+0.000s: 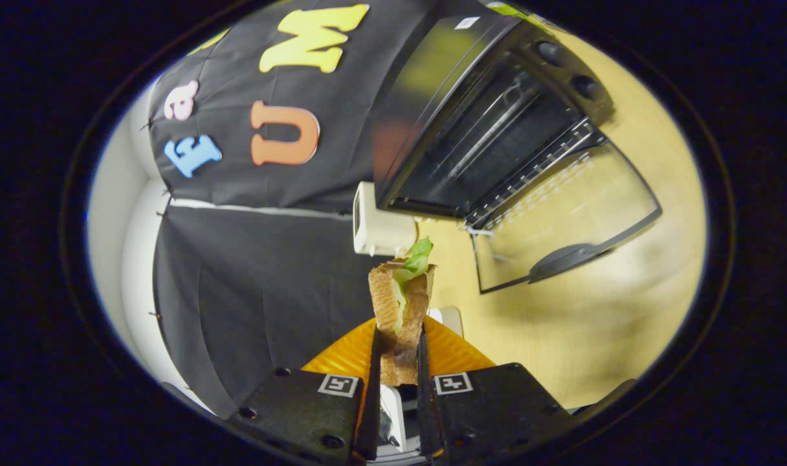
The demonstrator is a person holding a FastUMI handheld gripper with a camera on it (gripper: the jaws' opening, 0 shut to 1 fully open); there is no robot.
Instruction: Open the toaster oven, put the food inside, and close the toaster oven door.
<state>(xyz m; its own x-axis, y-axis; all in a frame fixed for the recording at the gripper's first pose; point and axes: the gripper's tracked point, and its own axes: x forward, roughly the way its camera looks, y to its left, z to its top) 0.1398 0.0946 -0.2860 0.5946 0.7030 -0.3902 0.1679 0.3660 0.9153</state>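
The jaws (399, 362) are pinching a sandwich (401, 310) at the lower centre of the frame, both fingers (374, 388) pressing on its bread sides so that it is standing on edge between them. The sandwich is sticking forward beyond the fingertips, with a green lettuce leaf (418, 259) poking out of its far end. Beneath and behind the held sandwich, an orange ribbed plate (452, 355) is showing on both sides of the fingers. The toaster oven (490, 123) is sitting in the upper right of the frame, well beyond the sandwich, on a light wooden surface (587, 323). Its glass door (562, 213) is lying fully open, folded down toward the camera, with the dark handle (565, 259) at its near edge. The wire rack (529, 171) is showing inside the dark cavity, and two knobs (565, 68) are sitting on the control panel along the oven's right side. A small white box-like object (380, 223) is standing just beside the oven's left corner, between the oven and the sandwich; what it is cannot be told.
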